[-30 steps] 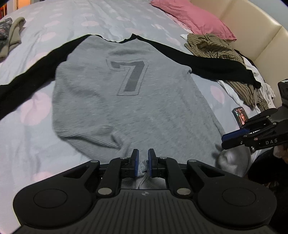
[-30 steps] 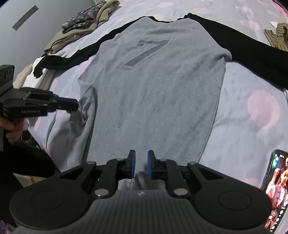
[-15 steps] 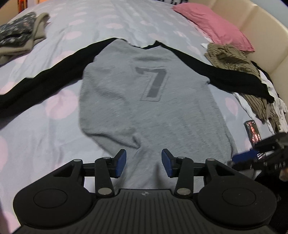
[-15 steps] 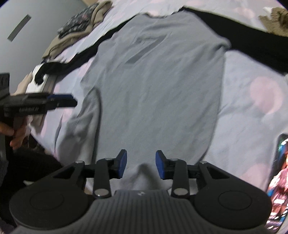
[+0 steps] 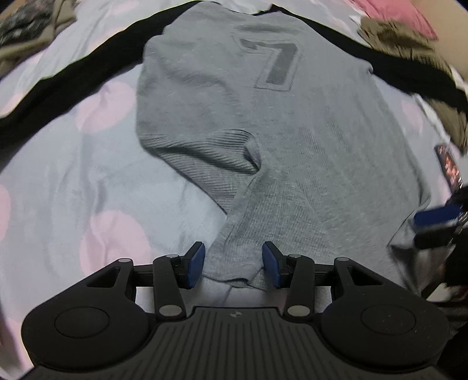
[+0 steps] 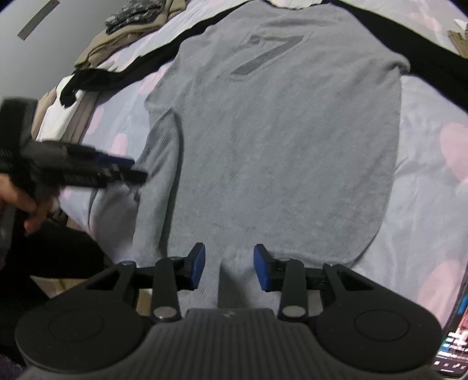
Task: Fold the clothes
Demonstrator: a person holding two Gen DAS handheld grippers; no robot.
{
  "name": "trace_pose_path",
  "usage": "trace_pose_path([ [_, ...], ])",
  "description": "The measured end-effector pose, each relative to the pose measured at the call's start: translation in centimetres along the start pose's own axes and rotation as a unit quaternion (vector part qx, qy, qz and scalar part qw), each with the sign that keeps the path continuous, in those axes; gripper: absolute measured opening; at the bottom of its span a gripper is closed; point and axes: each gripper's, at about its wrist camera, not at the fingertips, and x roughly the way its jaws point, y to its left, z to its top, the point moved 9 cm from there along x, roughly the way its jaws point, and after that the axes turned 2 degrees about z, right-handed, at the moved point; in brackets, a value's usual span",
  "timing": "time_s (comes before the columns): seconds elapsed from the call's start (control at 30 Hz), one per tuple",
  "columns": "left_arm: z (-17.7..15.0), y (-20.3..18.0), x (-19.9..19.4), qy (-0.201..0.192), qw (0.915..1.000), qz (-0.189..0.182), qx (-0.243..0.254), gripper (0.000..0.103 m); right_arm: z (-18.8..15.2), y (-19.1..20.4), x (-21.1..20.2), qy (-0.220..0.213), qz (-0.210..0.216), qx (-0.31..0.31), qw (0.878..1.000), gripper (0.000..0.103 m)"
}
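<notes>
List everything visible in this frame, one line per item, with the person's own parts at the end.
shirt: one, grey body with a dark 7 and black sleeves, spread flat on the bed.
bedsheet: one, pale lilac with pink dots, under the shirt.
pillow: one, pink, far right corner.
striped garment: one, olive, crumpled right of the shirt.
folded clothes: small pile, beige and dark patterned, far left.
phone: one, screen lit, near right.
left gripper: black, blue pads, open over the hem.
right gripper: same, open.
hand: one, holding the left gripper.
</notes>
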Motion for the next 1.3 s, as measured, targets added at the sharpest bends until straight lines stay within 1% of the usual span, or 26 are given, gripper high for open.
trace_pose_path([
  [0.1, -0.1, 0.0, -0.1, 0.001, 1.0000, 0.003, 0.000, 0.041, 0.2, 0.4, 0.2, 0.000, 0.004, 0.003, 1.000, 0.040],
  [0.2, -0.3, 0.1, -0.1, 0.000, 1.0000, 0.002, -0.004, 0.041, -0.4, 1.2, 1.0, 0.010, 0.002, -0.009, 1.000, 0.040],
  [0.27, -0.3, 0.0, -0.3, -0.003, 1.0000, 0.003, -0.007, 0.036, -1.0, 1.7, 1.7, 0.018, -0.008, -0.022, 1.000, 0.042],
  [0.33, -0.3, -0.1, -0.5, -0.007, 0.9999, 0.002, -0.008, 0.028, -1.7, 1.7, 2.4, 0.028, -0.037, -0.043, 0.998, 0.042],
  [0.37, -0.2, -0.2, -0.7, -0.009, 0.9999, 0.001, -0.010, 0.024, -2.0, 1.6, 2.6, 0.028, -0.048, -0.053, 0.997, 0.040],
  [0.4, -0.2, -0.1, -0.8, -0.011, 0.9999, -0.002, -0.012, 0.016, -2.1, 1.5, 2.5, 0.026, -0.053, -0.060, 0.996, 0.038],
  [0.43, -0.2, -0.2, -1.1, -0.013, 0.9998, -0.007, -0.016, 0.011, -2.1, 1.3, 2.3, 0.023, -0.057, -0.063, 0.996, 0.032],
  [0.47, -0.2, -0.2, -1.4, -0.015, 0.9996, -0.012, -0.020, 0.010, -2.1, 1.2, 2.2, 0.021, -0.061, -0.066, 0.996, 0.019],
  [0.5, -0.2, -0.2, -1.7, -0.016, 0.9994, -0.017, -0.025, 0.008, -2.1, 1.0, 1.8, 0.017, -0.062, -0.063, 0.996, 0.013],
  [0.53, -0.2, -0.2, -2.1, -0.017, 0.9992, -0.023, -0.028, 0.006, -2.1, 0.8, 1.4, 0.014, -0.059, -0.053, 0.997, 0.012],
  [0.6, -0.3, -0.3, -3.3, -0.021, 0.9987, -0.034, -0.031, 0.006, -2.2, 0.3, 0.2, 0.006, -0.053, -0.038, 0.998, 0.008],
  [0.73, -0.6, -0.4, -6.3, -0.029, 0.9972, -0.054, -0.042, 0.005, -2.4, -0.6, -3.2, -0.012, -0.053, -0.020, 0.998, 0.005],
  [0.83, -1.0, -0.2, -8.8, -0.033, 0.9941, -0.079, -0.066, 0.005, -2.9, -1.7, -6.3, -0.027, -0.053, 0.004, 0.998, 0.004],
  [0.97, -1.6, 1.0, -12.0, -0.035, 0.9900, -0.095, -0.098, 0.005, -3.4, -2.8, -10.8, -0.045, -0.058, 0.032, 0.997, 0.003],
  [1.07, -2.0, 1.9, -13.5, -0.026, 0.9887, -0.096, -0.111, 0.005, -4.2, -3.1, -14.0, -0.041, -0.069, 0.030, 0.996, 0.000],
  [1.17, -2.8, 2.6, -14.3, -0.007, 0.9889, -0.094, -0.114, 0.005, -5.2, -3.2, -16.4, -0.024, -0.072, 0.032, 0.997, 0.000],
  [1.3, -3.3, 3.3, -14.0, 0.004, 0.9904, -0.080, -0.112, 0.005, -6.4, -3.0, -17.3, -0.008, -0.077, 0.027, 0.997, 0.000],
])
